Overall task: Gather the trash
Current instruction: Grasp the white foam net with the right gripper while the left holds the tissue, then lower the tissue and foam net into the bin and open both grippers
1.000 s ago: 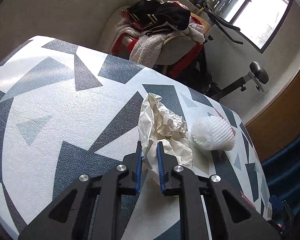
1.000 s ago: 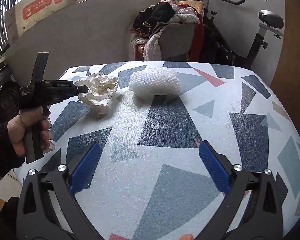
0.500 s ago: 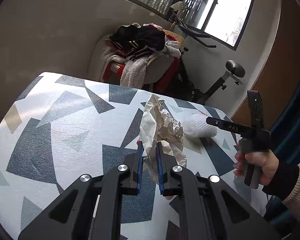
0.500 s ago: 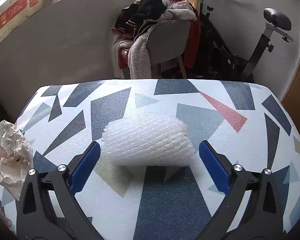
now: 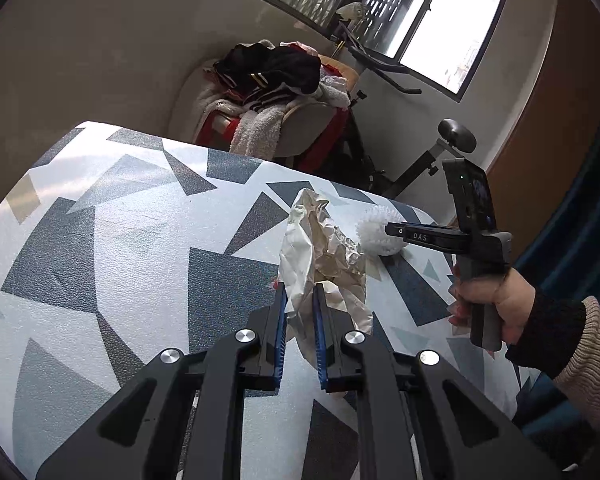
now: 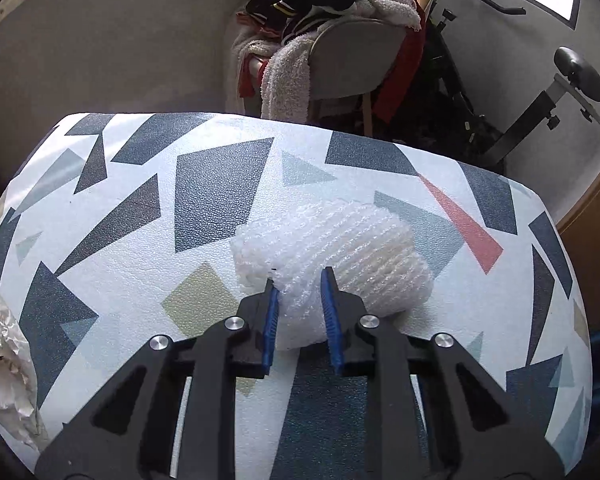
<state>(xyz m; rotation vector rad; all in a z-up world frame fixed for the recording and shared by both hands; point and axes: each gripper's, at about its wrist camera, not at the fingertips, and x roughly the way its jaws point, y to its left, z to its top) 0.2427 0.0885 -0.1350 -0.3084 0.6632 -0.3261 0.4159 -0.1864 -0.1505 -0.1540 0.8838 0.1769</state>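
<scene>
Foam net pinched mid-table; crumpled paper clamped, left.

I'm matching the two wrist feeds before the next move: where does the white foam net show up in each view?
Left wrist view: the foam net lies right of centre on the table, beyond the crumpled paper, with the right gripper reaching onto it.
Right wrist view: the foam net is at centre, pinched between the right gripper's jaws.
Shared landmark: the chair piled with clothes behind the table.
</scene>
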